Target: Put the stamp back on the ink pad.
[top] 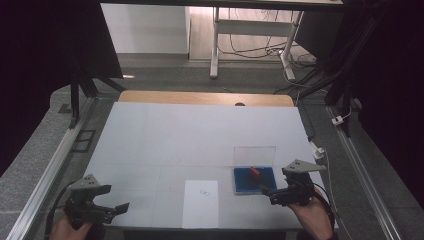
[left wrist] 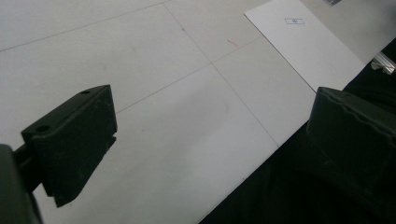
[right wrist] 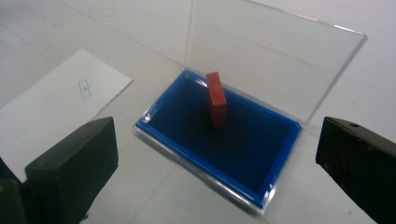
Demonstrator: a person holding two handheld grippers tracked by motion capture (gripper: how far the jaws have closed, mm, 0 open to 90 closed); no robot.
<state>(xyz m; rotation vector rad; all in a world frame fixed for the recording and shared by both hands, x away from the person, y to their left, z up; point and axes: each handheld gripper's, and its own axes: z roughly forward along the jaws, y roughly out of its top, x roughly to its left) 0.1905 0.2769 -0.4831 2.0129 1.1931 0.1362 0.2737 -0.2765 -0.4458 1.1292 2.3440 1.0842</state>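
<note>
**Red stamp stands in the blue ink pad, both tools wide open**

The white surface (top: 200,135) fills the middle of the high view, with a strip of bare wood along its far edge. On its near half, towards the centre, lies a white sheet of paper (top: 200,202) with a small printed box near its top; the left tool view has the same sheet (left wrist: 308,51) at the upper right, just beside the surface's near edge.

To the right of the sheet, near it but not touching, sits the blue ink pad (top: 255,180), a shallow rectangular tray with a raised blue rim. Its clear lid (top: 254,156) stands upright along the far edge, hinged open. In the right tool view the ink pad (right wrist: 243,154) lies straight ahead between the two black jaws, and the clear lid (right wrist: 271,60) rises behind it.

The left tool (top: 111,199) is held over the near left corner of the surface, well apart from the pad. Its jaws stand wide apart with nothing but bare surface between them.

The right tool (top: 271,193) is held at the pad's near right corner, just beside it. Its jaws are spread fully and hold nothing.

The red stamp (right wrist: 216,99), a small block, stands on end on the dark pad, leaning slightly, free of both jaws. From above the red stamp (top: 254,171) sits towards the tray's far side.
</note>
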